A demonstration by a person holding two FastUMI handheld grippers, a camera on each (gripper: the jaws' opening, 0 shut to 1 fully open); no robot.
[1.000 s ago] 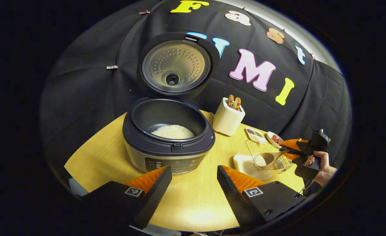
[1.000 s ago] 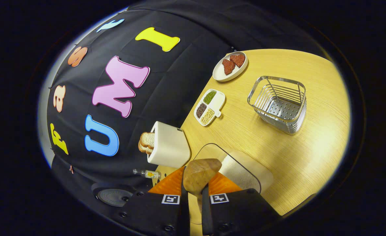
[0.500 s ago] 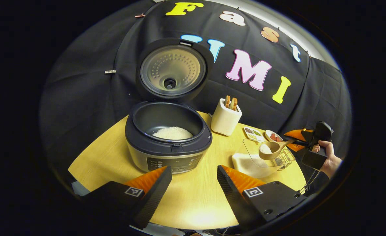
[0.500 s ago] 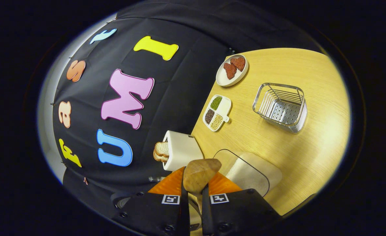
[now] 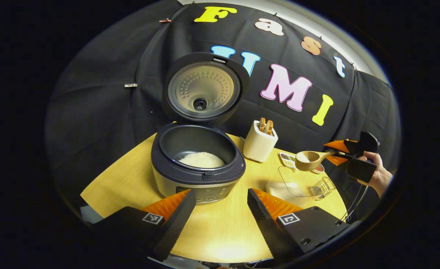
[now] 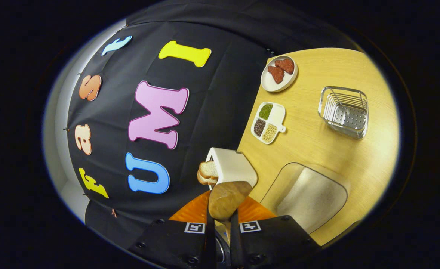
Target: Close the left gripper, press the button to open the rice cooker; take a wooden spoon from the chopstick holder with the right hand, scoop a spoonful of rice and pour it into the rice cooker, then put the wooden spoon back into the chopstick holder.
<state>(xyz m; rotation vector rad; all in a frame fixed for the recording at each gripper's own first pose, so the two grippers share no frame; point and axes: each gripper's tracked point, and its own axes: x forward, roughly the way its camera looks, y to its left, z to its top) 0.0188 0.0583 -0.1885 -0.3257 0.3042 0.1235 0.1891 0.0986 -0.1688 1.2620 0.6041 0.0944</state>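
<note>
The rice cooker (image 5: 197, 175) stands open on the round wooden table (image 5: 220, 239), its lid (image 5: 203, 89) upright and white rice (image 5: 202, 160) in the pot. My left gripper (image 5: 220, 209) hangs open in front of the cooker, holding nothing. At the right, a hand holds my right gripper (image 5: 335, 153), shut on the handle of the wooden spoon (image 5: 308, 160). The spoon carries rice and hovers above the clear rice container (image 5: 296, 183). In the right gripper view the spoon bowl (image 6: 227, 198) sits just past my right gripper (image 6: 220, 220), beside the rice container (image 6: 309, 196).
A white toaster (image 5: 260, 144) (image 6: 229, 168) with bread slices stands between cooker and spoon. A metal wire basket (image 6: 345, 112) (image 5: 322, 186), a divided dish of beans (image 6: 267, 122) and a small plate of red pieces (image 6: 279, 73) sit farther right.
The right gripper has lifted the rice-filled spoon up out of the clear container and carried it slightly toward the cooker. The left gripper has drawn back a little, still open.
</note>
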